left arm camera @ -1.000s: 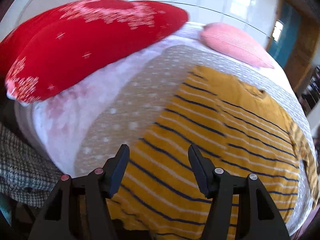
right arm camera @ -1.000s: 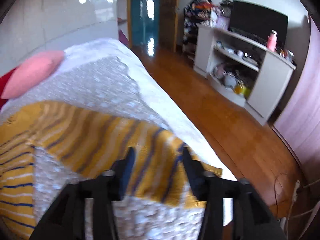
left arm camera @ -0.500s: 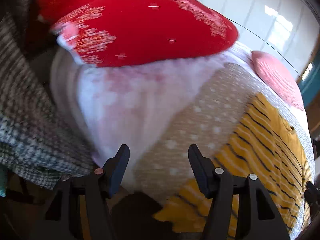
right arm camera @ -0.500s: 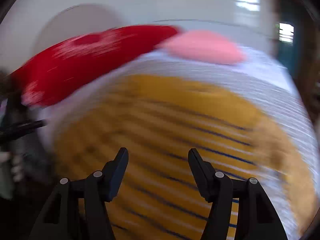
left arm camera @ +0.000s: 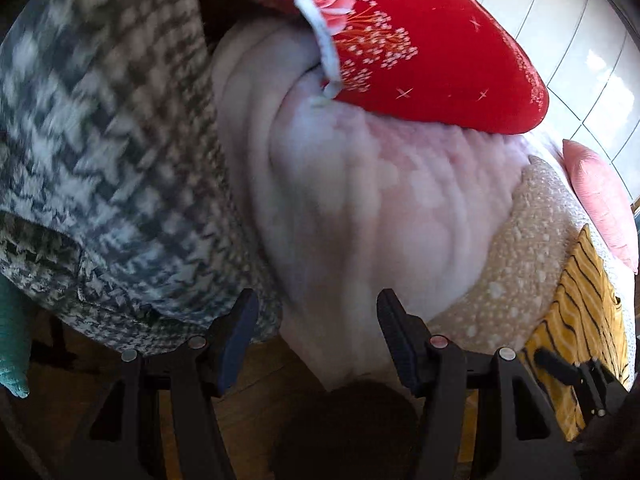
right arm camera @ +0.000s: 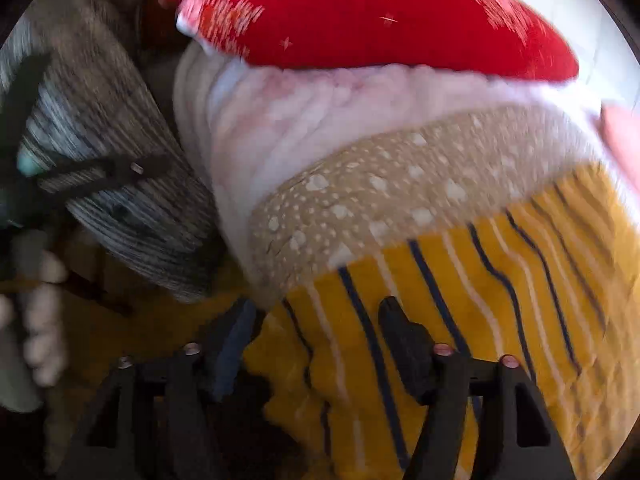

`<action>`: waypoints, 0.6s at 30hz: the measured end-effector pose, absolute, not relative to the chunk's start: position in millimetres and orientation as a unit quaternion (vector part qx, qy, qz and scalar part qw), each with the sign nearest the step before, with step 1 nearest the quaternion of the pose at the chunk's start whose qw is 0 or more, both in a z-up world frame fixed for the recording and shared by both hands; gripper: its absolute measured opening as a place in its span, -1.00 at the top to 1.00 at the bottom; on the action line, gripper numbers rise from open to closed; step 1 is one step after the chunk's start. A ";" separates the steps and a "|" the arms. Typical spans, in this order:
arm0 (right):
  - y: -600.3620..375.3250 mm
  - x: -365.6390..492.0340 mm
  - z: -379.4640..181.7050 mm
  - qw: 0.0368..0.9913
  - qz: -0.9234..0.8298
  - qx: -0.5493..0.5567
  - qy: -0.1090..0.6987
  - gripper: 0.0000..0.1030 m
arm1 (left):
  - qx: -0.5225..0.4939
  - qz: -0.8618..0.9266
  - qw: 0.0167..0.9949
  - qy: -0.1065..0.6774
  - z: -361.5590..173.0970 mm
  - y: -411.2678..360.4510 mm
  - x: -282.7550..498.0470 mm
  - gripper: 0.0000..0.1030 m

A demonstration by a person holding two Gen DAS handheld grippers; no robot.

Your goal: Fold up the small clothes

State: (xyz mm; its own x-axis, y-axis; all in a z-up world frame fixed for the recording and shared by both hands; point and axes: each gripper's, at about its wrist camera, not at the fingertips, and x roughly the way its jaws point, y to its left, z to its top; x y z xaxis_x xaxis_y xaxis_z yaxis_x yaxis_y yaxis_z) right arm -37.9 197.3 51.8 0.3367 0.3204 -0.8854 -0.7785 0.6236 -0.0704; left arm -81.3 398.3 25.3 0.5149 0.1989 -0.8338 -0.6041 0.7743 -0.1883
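A mustard-yellow garment with navy and white stripes (right arm camera: 460, 304) lies flat on the bed; it shows at the far right of the left wrist view (left arm camera: 580, 312). My right gripper (right arm camera: 316, 328) is open and empty, just above the garment's near left corner at the bed edge. My left gripper (left arm camera: 316, 320) is open and empty, off the bed's left side, facing the white fleece blanket (left arm camera: 380, 208). The right gripper's fingers (left arm camera: 560, 364) show at the left wrist view's lower right, over the garment.
A red pillow (left arm camera: 420, 48) and a pink pillow (left arm camera: 600, 200) lie at the bed's head. A beige dotted cover (right arm camera: 400, 200) lies under the garment. A grey houndstooth cloth (left arm camera: 100, 160) hangs left of the bed above the wooden floor (left arm camera: 260, 380).
Both grippers have swung left. The left one left the garment and now faces the bed's side. The right one moved from the garment's right sleeve to its near left corner.
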 end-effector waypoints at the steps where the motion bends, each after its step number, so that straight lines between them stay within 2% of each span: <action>1: 208.4 -45.7 43.0 0.782 0.333 -0.293 0.438 -0.61 | -0.237 0.240 0.837 0.431 23.6 400.1 -81.5 -0.18; 3: 227.7 -56.0 29.5 0.785 0.301 -0.356 0.408 -0.62 | -0.239 0.239 0.837 0.430 22.9 401.0 -82.5 -0.18; 5: 233.1 -64.2 24.0 0.792 0.277 -0.396 0.373 -0.39 | -0.239 0.237 0.839 0.428 24.5 402.0 -85.4 -0.18; 6: 232.1 -64.2 25.8 0.794 0.280 -0.392 0.370 -0.22 | -0.238 0.235 0.841 0.426 26.9 400.9 -86.8 -0.18; 7: 228.7 -60.9 31.8 0.799 0.289 -0.373 0.373 0.14 | -0.235 0.235 0.842 0.425 29.1 399.4 -87.6 -0.18; 8: 220.6 -55.5 44.6 0.804 0.300 -0.343 0.382 0.39 | -0.232 0.234 0.844 0.423 31.3 397.5 -86.4 -0.18; 9: 211.7 -50.0 55.2 0.807 0.309 -0.314 0.393 0.83 | -0.230 0.233 0.846 0.421 34.4 394.2 -88.2 -0.18; 14: 145.9 -13.2 124.5 0.843 0.324 -0.158 0.399 0.82 | -0.215 0.223 0.855 0.416 48.4 372.2 -83.3 -0.18; 18: 63.0 19.7 165.3 0.882 0.269 -0.070 0.380 0.82 | -0.197 0.209 0.862 0.417 58.9 348.6 -74.2 -0.18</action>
